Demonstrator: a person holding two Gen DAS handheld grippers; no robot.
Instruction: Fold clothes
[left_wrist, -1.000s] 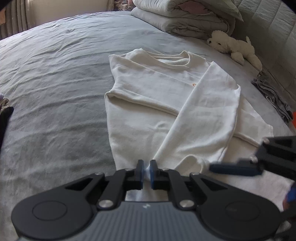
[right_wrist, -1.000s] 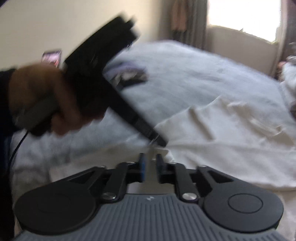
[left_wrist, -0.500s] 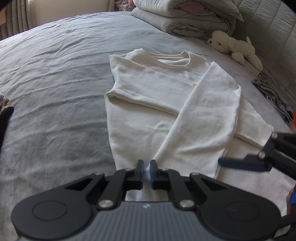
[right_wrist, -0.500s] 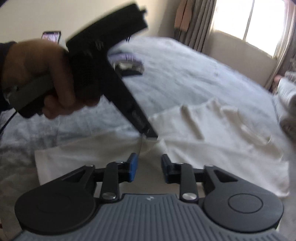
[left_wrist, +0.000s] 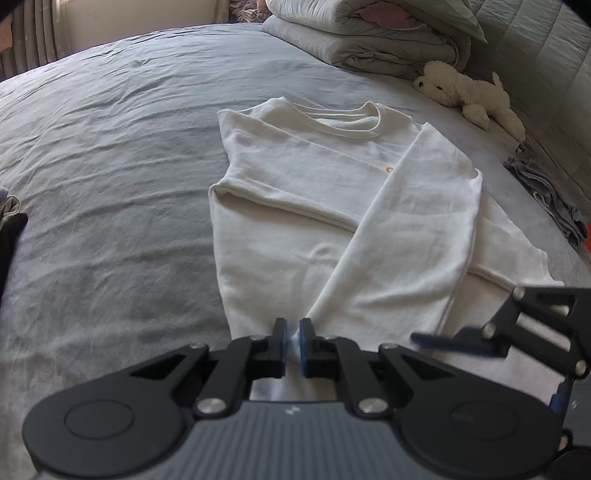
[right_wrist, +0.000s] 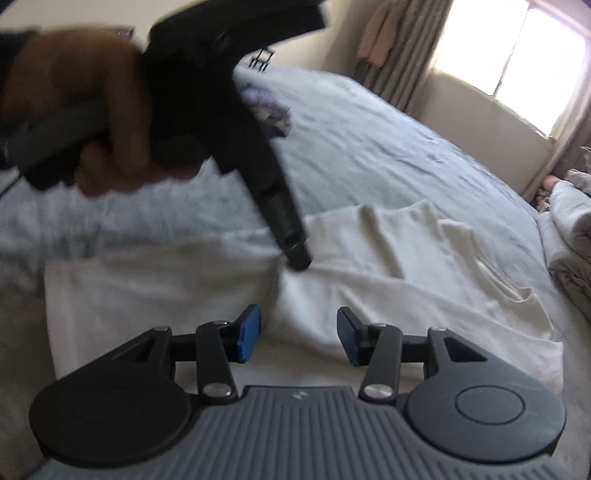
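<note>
A home bedroom: wide grey bed, stacked duvets, plush toy, curtained window.

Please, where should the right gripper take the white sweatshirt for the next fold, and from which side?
Probably the free bottom hem corner of the white sweatshirt, approached from the near edge, opposite the collar: the left gripper already pinches the other hem corner, and the right gripper is open there.

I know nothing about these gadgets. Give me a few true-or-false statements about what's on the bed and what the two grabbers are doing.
1. The left gripper is pinched shut on the white shirt's hem. True.
2. The right gripper also clamps cloth. False: its pads stand apart, gripping nothing.
3. Both sleeves are folded across the shirt's front. True.
4. A stuffed toy lies on top of the shirt. False: it lies apart, by the folded bedding.
5. The shirt lies on a wooden table. False: on a grey bed.
</note>
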